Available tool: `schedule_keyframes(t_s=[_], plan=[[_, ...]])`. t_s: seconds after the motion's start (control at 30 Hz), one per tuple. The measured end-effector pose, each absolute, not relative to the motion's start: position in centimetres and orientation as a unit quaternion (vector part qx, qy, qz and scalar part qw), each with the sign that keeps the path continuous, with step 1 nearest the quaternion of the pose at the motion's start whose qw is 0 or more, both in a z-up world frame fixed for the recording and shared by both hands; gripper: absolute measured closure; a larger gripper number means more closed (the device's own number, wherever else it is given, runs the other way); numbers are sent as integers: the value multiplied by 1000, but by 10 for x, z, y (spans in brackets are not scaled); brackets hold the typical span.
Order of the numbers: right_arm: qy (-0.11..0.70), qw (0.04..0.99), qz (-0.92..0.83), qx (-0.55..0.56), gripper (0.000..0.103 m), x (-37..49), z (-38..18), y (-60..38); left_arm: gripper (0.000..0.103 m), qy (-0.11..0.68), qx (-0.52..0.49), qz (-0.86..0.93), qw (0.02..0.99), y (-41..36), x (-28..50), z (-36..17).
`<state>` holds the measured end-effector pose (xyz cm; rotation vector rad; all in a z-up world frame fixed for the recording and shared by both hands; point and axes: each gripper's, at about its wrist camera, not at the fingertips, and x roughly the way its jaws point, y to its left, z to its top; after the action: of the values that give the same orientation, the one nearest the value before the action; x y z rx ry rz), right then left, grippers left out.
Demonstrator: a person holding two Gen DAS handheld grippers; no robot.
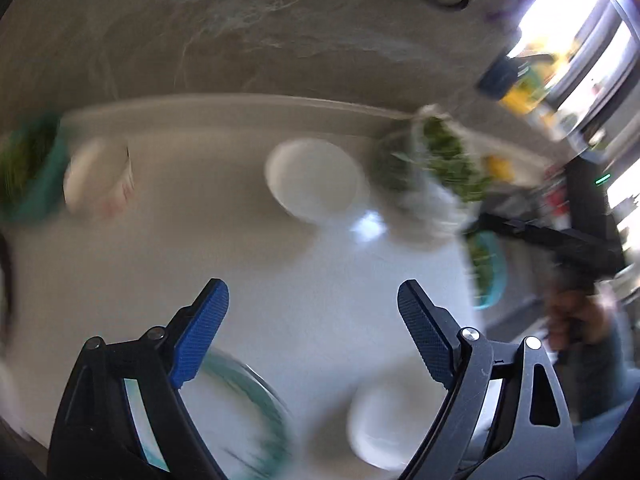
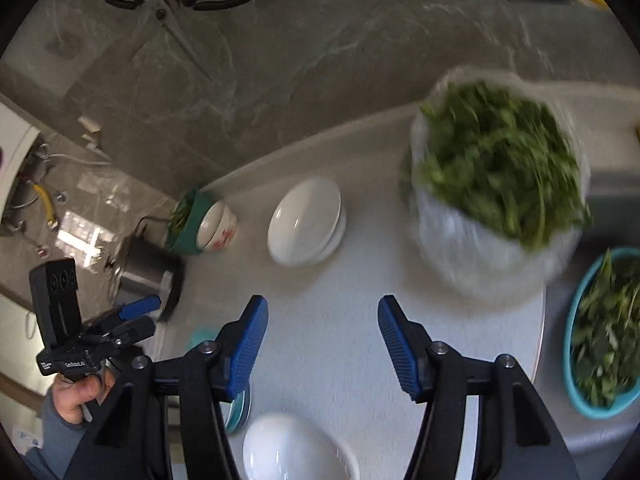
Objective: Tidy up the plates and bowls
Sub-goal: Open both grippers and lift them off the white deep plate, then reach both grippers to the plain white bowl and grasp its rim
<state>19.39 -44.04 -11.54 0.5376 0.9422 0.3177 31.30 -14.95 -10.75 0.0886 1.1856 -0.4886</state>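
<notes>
My left gripper hangs open above the white table, nothing between its blue fingers. Below it lie a teal-rimmed plate and a white bowl. Farther off stands a stack of white bowls. My right gripper is open too and holds nothing. Under it sit the white bowl and the teal plates, partly hidden by its left finger. The white bowl stack stands ahead. The left gripper shows at the left edge, held by a hand.
A plastic bag of greens stands at the table's right. A teal basket of greens sits beyond it at the edge. A white cup with red marks leans against a green basket near a metal pot. Scissors lie on the floor.
</notes>
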Motion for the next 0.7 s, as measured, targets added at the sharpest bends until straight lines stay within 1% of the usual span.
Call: schedule_keyframes(t_s=[0.1,0.17,0.3,0.37,0.4,0.43,0.47,0.5,0.7], plan=[[472,840,124,237,41,240,-121,-421,17,572,100,-227,782,-172,374,-138],[493,836,112,216,41,264,-131,-409,17,582,121,-233,770,-182,404,-161],[527,824,76,191,41,306,-159,-393,17,595,112,-242,758,-189,447,-196],[537,818,59,198,41,320,-174,-393,19,601,112,-247,752,-187,460,-214],[539,815,59,205,41,324,-179,-394,20,606,111,-246,748,-186,465,-224],[542,812,57,209,41,328,-186,-394,24,610,107,-247,745,-185,470,-230],[545,810,55,210,41,329,-190,-393,34,613,99,-248,743,-188,472,-236],[546,808,56,214,41,332,-193,-393,39,616,91,-250,741,-185,478,-242],[542,811,61,212,41,341,-195,-380,40,613,85,-262,740,-178,491,-251]])
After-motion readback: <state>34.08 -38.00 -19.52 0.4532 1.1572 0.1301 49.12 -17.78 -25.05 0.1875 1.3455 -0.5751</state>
